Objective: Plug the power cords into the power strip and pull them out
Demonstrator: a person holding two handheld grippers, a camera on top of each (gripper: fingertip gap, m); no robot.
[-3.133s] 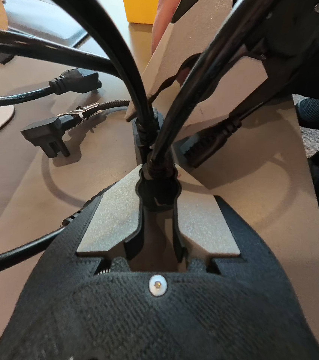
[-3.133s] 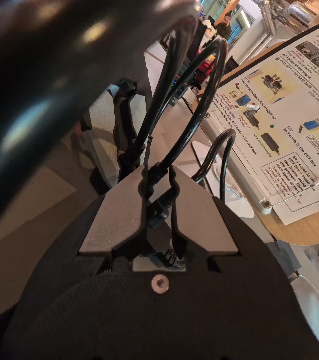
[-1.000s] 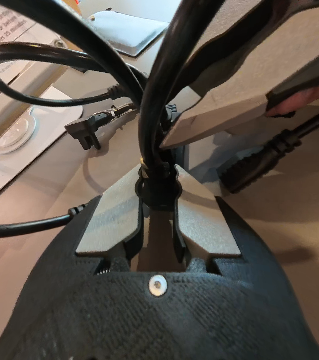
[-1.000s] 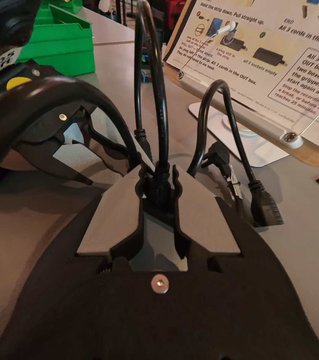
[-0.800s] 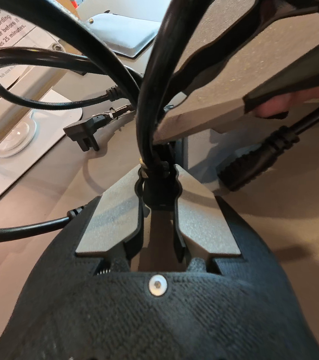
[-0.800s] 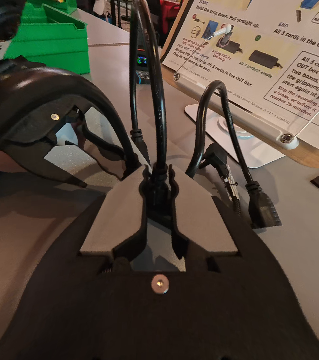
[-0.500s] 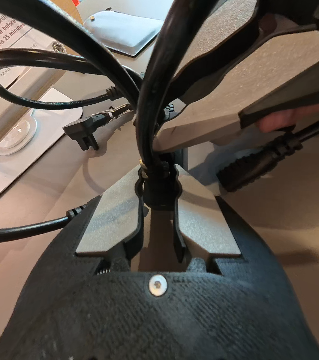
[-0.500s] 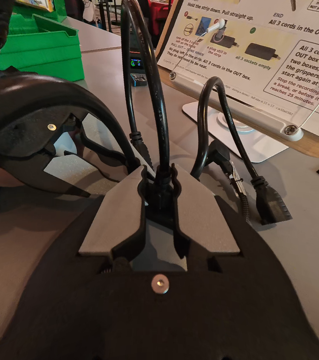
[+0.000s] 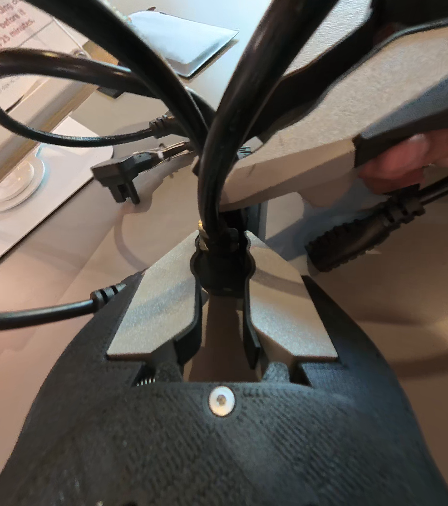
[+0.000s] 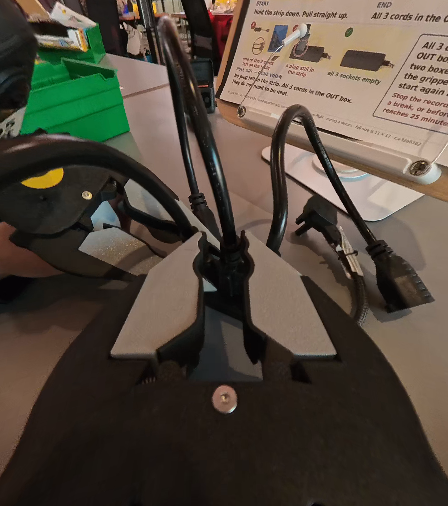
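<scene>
My left gripper (image 9: 222,238) is shut on a black plug (image 9: 221,269) whose thick cord (image 9: 225,115) rises and bends away. The black power strip (image 9: 256,217) shows just behind it. My right gripper (image 10: 222,238) is shut on another black plug (image 10: 227,269) that stands on the power strip (image 10: 224,302); its cord (image 10: 203,131) arches up. The two grippers are close together: the right one (image 9: 340,142) hangs over the strip in the left wrist view, and the left one (image 10: 113,246) sits at the left in the right wrist view.
The strip's angled plug (image 10: 318,216) and a loose cord's socket end (image 10: 400,282) lie on the grey table at the right. A tilted instruction board (image 10: 354,68) on a white stand is behind them. Green bins (image 10: 75,95) stand at the far left. A hand (image 9: 398,161) holds the right gripper. My hands' fingertips stand some 5 cm from each other.
Over three seconds the right gripper swung from a steep tilt to a lower, level pose at the strip. In the last second both grippers stay shut on their plugs, shifting only slightly.
</scene>
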